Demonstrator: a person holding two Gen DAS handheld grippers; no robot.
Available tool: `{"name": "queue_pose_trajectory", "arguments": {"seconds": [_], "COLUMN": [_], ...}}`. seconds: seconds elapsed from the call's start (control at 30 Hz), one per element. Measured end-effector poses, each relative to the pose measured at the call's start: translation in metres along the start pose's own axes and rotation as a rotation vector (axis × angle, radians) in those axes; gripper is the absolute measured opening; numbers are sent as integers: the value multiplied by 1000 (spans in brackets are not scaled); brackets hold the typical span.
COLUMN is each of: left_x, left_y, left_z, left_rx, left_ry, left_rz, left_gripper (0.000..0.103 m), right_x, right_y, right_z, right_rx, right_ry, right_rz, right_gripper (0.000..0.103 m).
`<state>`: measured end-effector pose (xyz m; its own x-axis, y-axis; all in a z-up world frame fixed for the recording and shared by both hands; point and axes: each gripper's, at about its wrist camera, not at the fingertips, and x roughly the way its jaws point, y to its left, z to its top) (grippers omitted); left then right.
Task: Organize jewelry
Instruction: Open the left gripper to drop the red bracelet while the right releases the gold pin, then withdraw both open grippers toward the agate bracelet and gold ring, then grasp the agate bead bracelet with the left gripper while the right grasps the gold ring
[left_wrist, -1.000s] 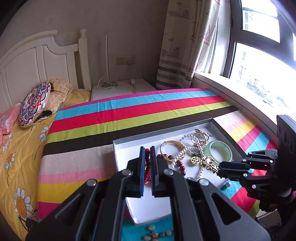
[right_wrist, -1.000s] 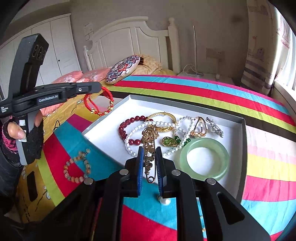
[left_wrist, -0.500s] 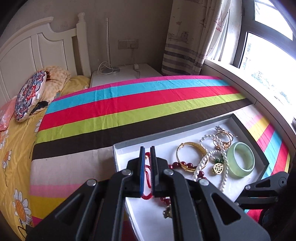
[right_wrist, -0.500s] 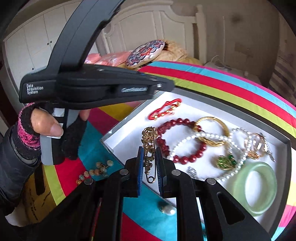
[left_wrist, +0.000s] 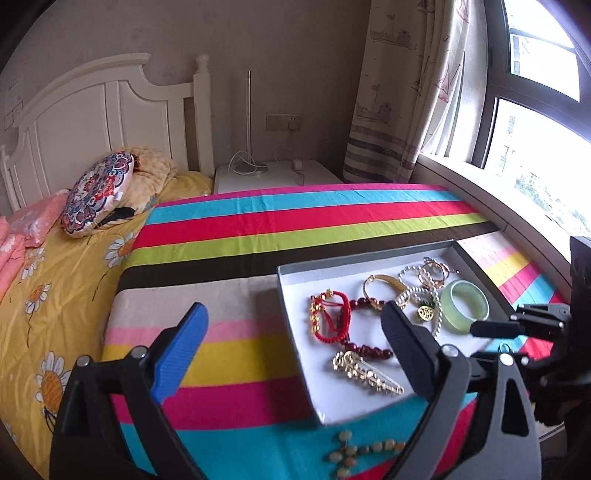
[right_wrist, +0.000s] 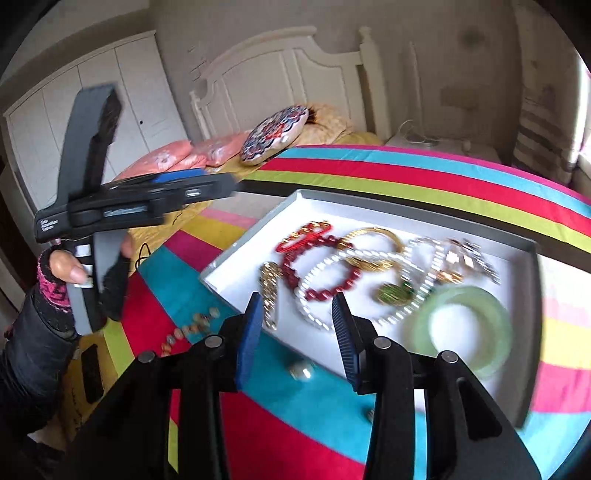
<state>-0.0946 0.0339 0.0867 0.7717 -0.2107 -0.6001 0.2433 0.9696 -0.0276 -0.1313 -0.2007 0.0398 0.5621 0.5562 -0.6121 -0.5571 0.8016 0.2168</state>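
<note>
Striped bedspread (left_wrist: 295, 221) fills both views; only the left wrist view shows the window (left_wrist: 535, 129) at 2 o'clock, only the right wrist view shows the wardrobe (right_wrist: 110, 110) at 10 o'clock. White tray (left_wrist: 295, 295) sits on the spread, holding the jewelry: green jade bangle (left_wrist: 466, 307) at the tray's 3 o'clock end, red bead bracelet (right_wrist: 321, 269) mid-tray, red cord bracelet (left_wrist: 330, 315) at its 9 o'clock side, gold brooch (left_wrist: 365, 373) at 6 o'clock, all lying loose. Left gripper (left_wrist: 295, 350) spread wide, released, nothing between the fingers; right wrist view shows it side-on at 9 o'clock in a gloved hand (right_wrist: 66, 269), blurred. Right gripper (right_wrist: 297, 332) also parted and empty, over the tray's near edge. Beaded string (left_wrist: 354, 452) lies on the spread outside the tray at 6 o'clock. Only the right wrist view shows a pearl piece (right_wrist: 301, 369) on the spread between its fingers, just off the tray.
</note>
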Motion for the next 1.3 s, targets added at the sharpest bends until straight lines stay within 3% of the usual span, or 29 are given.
{"name": "queue_pose_trajectory", "arguments": {"seconds": [0.17, 0.27, 0.5, 0.8, 1.03, 1.1, 1.17, 1.23, 1.3], "left_x": [-39, -54, -50, -28, -27, -24, -20, -21, -21], "left_y": [-1, -5, -35, -45, -26, -23, -23, -28, -32], "left_z": [-37, -63, -113, -126, -123, -123, -124, -125, -125], "left_rx": [11, -17, 16, 14, -78, -85, -78, -45, -17], "left_ry": [-2, 15, 86, 129, 104, 113, 130, 127, 131], "left_rz": [17, -8, 4, 1, -14, 1, 21, 51, 54], "left_gripper": [99, 100, 101, 101, 97, 92, 72, 60, 56], "right_x": [-34, -51, -69, -69, -63, -59, -57, -53, -48], "right_y": [-15, -26, -40, -45, -57, -60, -58, -54, -49], "right_z": [-34, -54, -80, -87, -92, -93, -92, -90, -88], "right_rx": [-12, 20, 81, 100, 128, 144, 130, 97, 71], "right_ry": [-38, -55, -56, -60, -30, -15, -12, 4, 15], "right_rz": [-95, -123, -151, -178, -220, -235, -251, -284, -308], "right_gripper": [39, 49, 51, 51, 51, 51, 51, 51, 51]}}
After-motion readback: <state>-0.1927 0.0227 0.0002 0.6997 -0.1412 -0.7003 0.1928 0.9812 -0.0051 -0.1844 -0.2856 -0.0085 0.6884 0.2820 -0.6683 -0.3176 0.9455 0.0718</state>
